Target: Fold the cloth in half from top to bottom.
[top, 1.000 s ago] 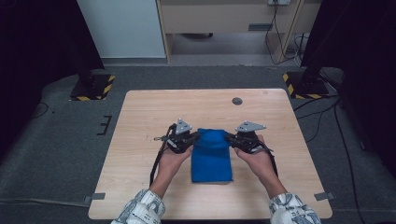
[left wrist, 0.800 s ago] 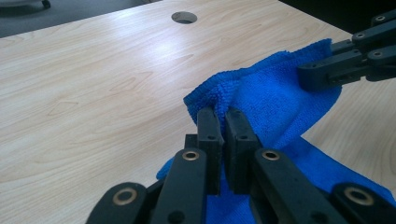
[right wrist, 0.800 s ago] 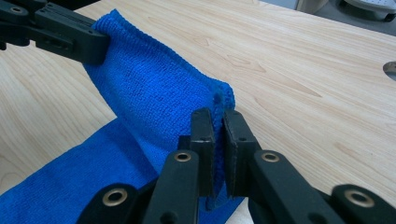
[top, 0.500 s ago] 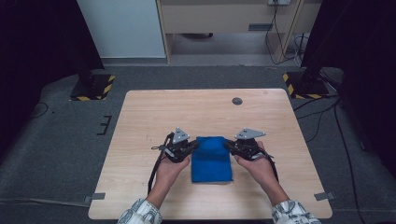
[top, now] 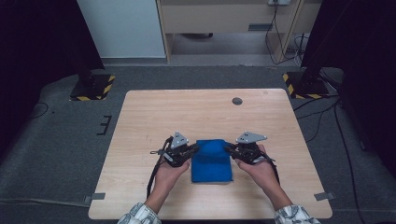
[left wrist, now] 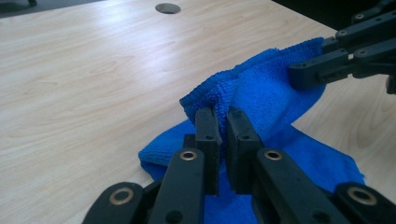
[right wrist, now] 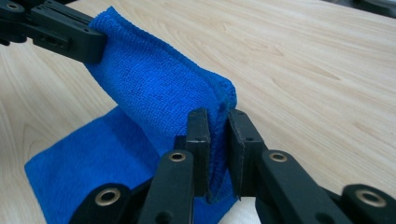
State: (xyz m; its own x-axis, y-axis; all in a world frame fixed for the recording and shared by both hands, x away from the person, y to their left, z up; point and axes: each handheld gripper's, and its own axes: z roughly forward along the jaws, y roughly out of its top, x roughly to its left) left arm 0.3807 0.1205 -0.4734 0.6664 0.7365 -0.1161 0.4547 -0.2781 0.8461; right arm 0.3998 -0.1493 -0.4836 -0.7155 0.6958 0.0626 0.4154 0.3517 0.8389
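My left gripper (top: 192, 150) is clamped on the left end of the blue cloth's (top: 211, 161) far edge, and my right gripper (top: 229, 148) is clamped on the right end of the same edge; its jaws have just been opening slightly, with the cloth between them. In the left gripper view the pinched fold of the cloth (left wrist: 261, 100) rises between the two black jaws, and the right gripper (left wrist: 299, 74) grips it farther off. In the right gripper view the cloth (right wrist: 154, 88) stretches from my jaws to the left gripper (right wrist: 95, 46). The far edge is raised off the surface (top: 187, 112); the near part lies flat, close to the surface's near edge and midway between its side edges. Bare wood lies open toward the far edge, up to a small round hole (top: 237, 101) near the far right corner.
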